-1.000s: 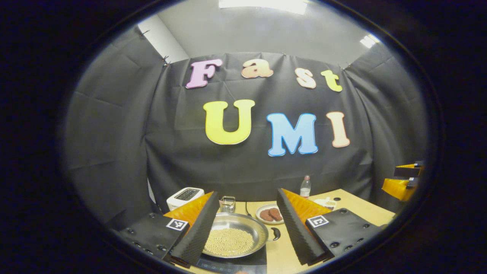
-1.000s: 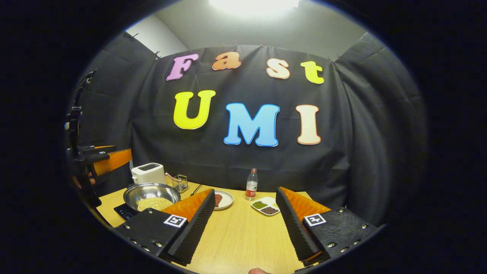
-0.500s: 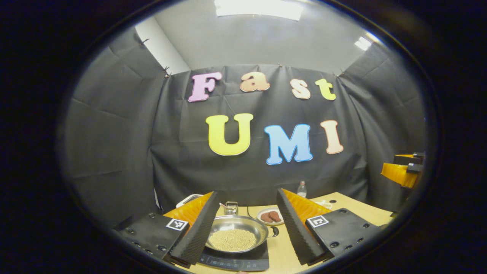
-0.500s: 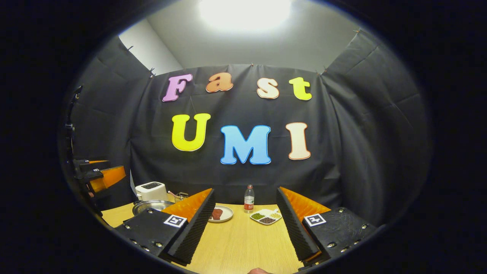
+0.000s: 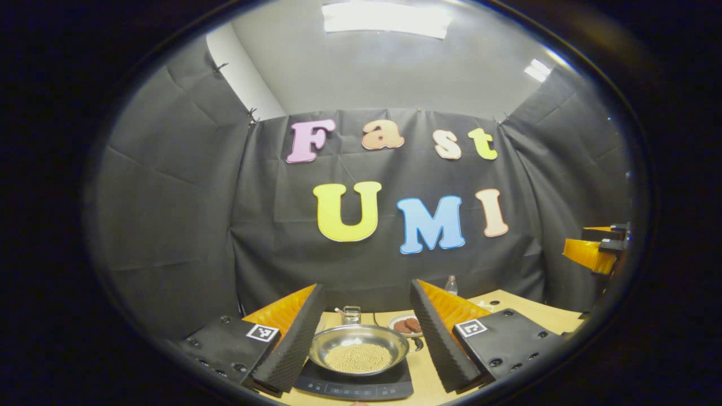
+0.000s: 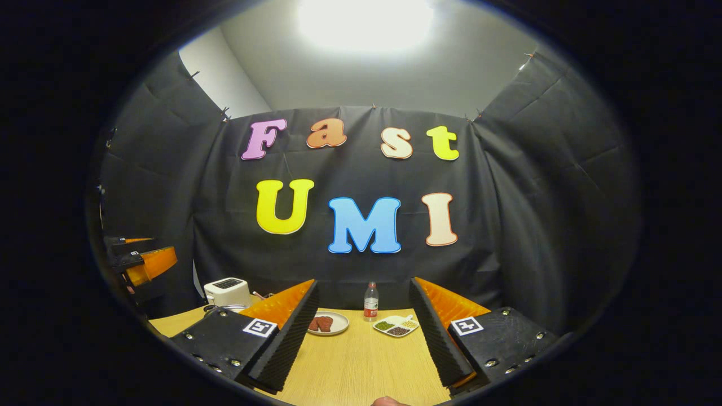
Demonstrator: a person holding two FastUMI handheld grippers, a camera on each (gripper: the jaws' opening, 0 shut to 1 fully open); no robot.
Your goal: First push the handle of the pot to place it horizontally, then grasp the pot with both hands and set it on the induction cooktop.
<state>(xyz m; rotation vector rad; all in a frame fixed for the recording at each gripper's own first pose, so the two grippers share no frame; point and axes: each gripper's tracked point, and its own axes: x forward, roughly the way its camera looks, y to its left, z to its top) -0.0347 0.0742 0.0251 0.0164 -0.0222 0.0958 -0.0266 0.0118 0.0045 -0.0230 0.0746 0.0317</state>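
Both cameras have pulled back and up over the last second, so the left hand-held gripper (image 5: 361, 338) sits farther from the pot (image 5: 359, 348), jaws spread wide and holding nothing. Same deal for the right hand-held gripper (image 6: 364, 332): wide open over bare desk (image 6: 361, 366). The pot, full of pale beans, already rests on the induction cooktop (image 5: 355, 386), its dark handle (image 5: 417, 343) sticking out to the side near a plate of brown patties (image 5: 407, 324). Looks to me like the placing is done, so the smart move is just backing off straight without clipping the rim. A water bottle (image 6: 370, 301) and toaster (image 6: 227, 292) stand farther back.
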